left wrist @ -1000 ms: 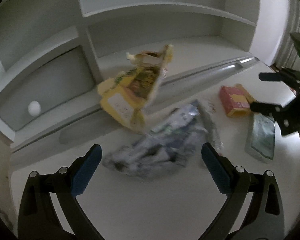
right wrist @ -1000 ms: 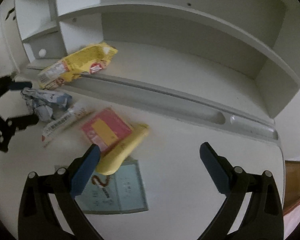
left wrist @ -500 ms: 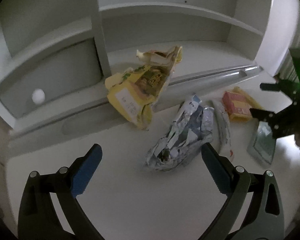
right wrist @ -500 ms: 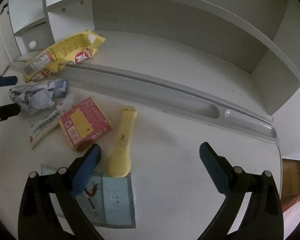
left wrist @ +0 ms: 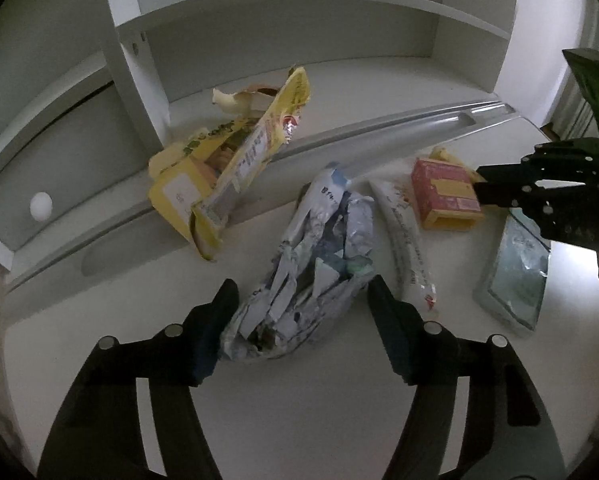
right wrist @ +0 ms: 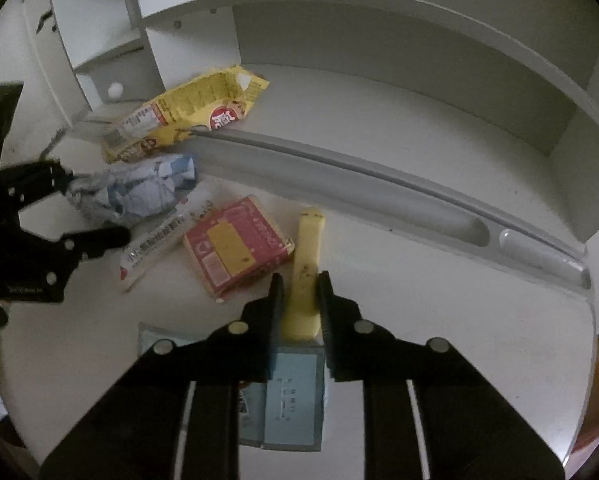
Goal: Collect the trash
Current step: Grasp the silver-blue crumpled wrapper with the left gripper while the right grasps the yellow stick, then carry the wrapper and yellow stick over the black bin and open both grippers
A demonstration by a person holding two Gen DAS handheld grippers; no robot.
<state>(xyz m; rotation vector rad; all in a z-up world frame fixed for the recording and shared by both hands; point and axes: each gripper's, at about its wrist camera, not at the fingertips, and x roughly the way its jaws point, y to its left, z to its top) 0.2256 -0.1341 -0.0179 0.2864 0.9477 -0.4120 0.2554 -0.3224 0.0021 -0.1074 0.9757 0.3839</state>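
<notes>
Now both grippers are closing: the right gripper (right wrist: pixel 301 308) pinches the yellow stick wrapper (right wrist: pixel 305 276) on the white desk (right wrist: pixel 439 320), the left gripper (left wrist: pixel 299 312) not yet pressing the crumpled blue-white wrapper (left wrist: pixel 319 264). That springy crumple could squirt out, and the slim yellow one could slip.

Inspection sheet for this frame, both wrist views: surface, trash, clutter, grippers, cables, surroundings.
Surface: white desk, bare in front.
Job's things: crumpled wrapper, yellow bag on the groove ledge, red box, long white sachet, yellow stick pack, pale blue packet.
Clutter: nothing seen.
Grippers: left gripper closing around the crumpled wrapper; right gripper closing on the yellow stick pack.
Cables: nothing seen.
Surroundings: white shelf unit, round knob.
</notes>
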